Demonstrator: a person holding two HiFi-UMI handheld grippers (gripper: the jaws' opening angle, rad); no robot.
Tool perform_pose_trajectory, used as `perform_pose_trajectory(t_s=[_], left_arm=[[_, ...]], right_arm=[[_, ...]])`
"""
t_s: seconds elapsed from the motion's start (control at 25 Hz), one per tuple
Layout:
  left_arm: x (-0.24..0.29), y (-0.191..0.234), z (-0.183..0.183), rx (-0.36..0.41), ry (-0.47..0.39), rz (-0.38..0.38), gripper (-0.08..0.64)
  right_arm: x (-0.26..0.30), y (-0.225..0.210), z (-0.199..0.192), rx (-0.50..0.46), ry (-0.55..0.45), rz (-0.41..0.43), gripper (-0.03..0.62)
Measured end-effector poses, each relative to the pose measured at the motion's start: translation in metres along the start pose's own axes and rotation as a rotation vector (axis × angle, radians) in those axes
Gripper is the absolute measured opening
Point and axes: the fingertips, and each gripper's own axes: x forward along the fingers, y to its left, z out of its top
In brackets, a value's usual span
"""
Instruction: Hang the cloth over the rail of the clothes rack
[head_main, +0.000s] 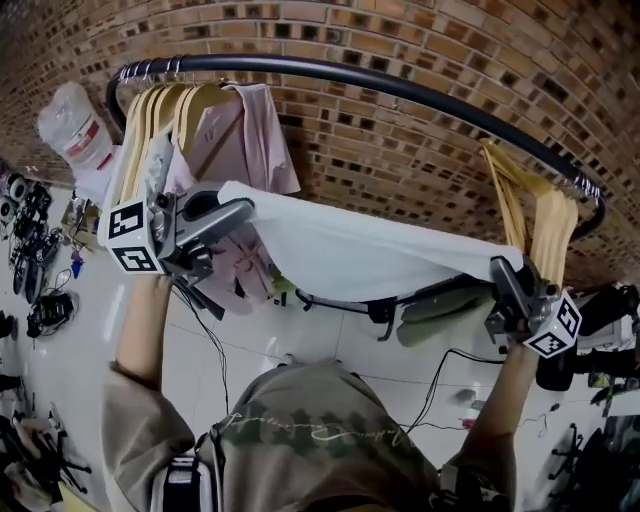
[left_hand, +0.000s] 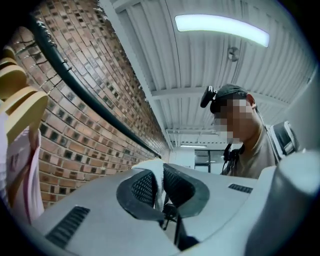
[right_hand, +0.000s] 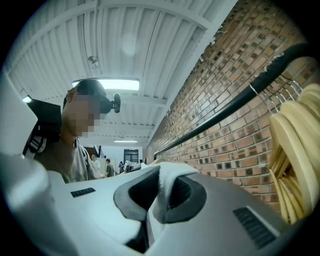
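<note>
White cloth (head_main: 370, 250) held taut, left claw (head_main: 243, 209) and right claw (head_main: 498, 270) each pinching an end, short of rail (head_main: 400, 88). Next: raise and drape over.

One white cloth (head_main: 370, 250). Two grippers: the left gripper (head_main: 247, 207) and the right gripper (head_main: 497, 268). One black rail (head_main: 400, 90) above both pairs of jaws. Two bunches of wooden hangers on it: the left bunch (head_main: 165, 115) above the left jaws and the right bunch (head_main: 540, 220) above the right jaws. They overlap, so perhaps five and four. One pink garment (head_main: 250, 140) behind the left jaws.
</note>
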Motion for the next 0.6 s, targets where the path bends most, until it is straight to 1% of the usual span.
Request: perform_pose_trajectory(t_s=[0.08,0.16,0.28,0.44,0.52,0.6], left_arm=[[0.004,-0.007,0.017,-0.038,-0.020,-0.055,0.017],[0.009,-0.009,0.028,-0.051,-0.014,-0.071,0.017],[0.013,-0.008,0.040,-0.017,0.024,-0.059,0.017],[0.020,-0.007,0.060,0.040,0.040,-0.062,0.016],[0.023,-0.003,0.071,0.045,0.033,-0.072,0.017],[0.026,0.000,0.086,0.032,0.012,-0.099,0.016]], right_arm=[[0.001,0.002,0.017,-0.007,-0.006,0.016,0.020],[0.001,0.004,0.030,-0.021,-0.008,0.033,0.020],[0.002,0.006,0.045,-0.040,-0.010,0.055,0.020],[0.006,0.004,0.065,-0.061,-0.010,0.077,0.020],[0.008,0.002,0.076,-0.071,-0.012,0.094,0.020],[0.010,0.002,0.086,-0.086,-0.023,0.111,0.020]])
